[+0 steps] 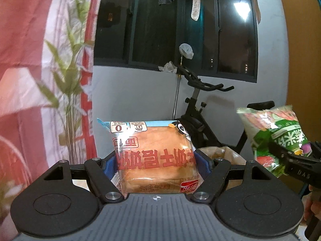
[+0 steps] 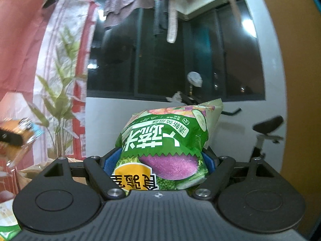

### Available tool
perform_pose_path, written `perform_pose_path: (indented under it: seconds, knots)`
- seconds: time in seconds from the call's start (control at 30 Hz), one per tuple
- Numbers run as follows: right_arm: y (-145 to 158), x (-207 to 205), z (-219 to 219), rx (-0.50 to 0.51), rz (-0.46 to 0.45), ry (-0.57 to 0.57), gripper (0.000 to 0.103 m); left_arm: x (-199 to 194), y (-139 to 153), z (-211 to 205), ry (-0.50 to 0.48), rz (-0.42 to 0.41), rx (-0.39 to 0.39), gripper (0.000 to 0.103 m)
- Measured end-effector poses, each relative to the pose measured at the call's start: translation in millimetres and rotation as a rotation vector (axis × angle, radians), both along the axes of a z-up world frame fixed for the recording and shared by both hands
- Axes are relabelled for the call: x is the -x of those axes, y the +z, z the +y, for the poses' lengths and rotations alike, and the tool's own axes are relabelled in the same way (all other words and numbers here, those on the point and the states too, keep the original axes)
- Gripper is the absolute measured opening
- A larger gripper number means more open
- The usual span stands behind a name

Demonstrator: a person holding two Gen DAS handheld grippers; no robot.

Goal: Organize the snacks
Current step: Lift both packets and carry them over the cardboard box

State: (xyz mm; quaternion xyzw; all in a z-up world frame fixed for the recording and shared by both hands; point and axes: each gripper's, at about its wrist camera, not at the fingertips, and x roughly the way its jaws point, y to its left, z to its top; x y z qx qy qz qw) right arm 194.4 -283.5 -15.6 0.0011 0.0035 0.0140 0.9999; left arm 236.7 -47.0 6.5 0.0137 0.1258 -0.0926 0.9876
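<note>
My left gripper [image 1: 155, 163] is shut on a clear-wrapped bread packet [image 1: 154, 154] with red lettering and a panda print, held up in the air. My right gripper [image 2: 160, 164] is shut on a green snack bag [image 2: 164, 140] with a purple vegetable picture, also held in the air. In the left wrist view the green bag [image 1: 270, 132] and the right gripper [image 1: 297, 160] show at the right edge. In the right wrist view the bread packet [image 2: 22, 132] shows blurred at the left edge.
An exercise bike [image 1: 200, 104] stands by the white wall under a dark window [image 1: 170, 30]. A green plant [image 1: 66, 76] and a red-and-white curtain [image 1: 24, 60] are at the left. A brown paper bag [image 1: 226, 156] lies below the grippers. Clothes hang overhead [image 2: 130, 2].
</note>
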Motion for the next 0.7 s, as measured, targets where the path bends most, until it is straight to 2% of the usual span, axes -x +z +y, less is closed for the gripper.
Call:
perform_pose_path:
  seconds: [0.17,0.27,0.33,0.6,0.67,0.7]
  knots:
    - [-2,-39,24,0.115,0.008,0.037,0.082,-40,-5,-13,-0.003,0.042,-0.026,0.079]
    - [-11,-60,36,0.155,0.061,0.057,0.082,-68,-18,-17,-0.007,0.131,-0.004,0.079]
    - [-16,-73,43,0.171,0.112,0.076,0.082,-77,-28,-17,0.001,0.157,-0.013,0.079]
    - [-27,-108,56,0.178,0.323,0.173,0.083,-100,-56,-22,-0.008,0.229,-0.085,0.081]
    - [-28,-115,56,0.141,0.389,0.195,0.084,-99,-57,-19,-0.006,0.23,-0.089,0.084]
    - [-28,-118,54,0.117,0.416,0.21,0.086,-98,-55,-17,-0.007,0.23,-0.081,0.09]
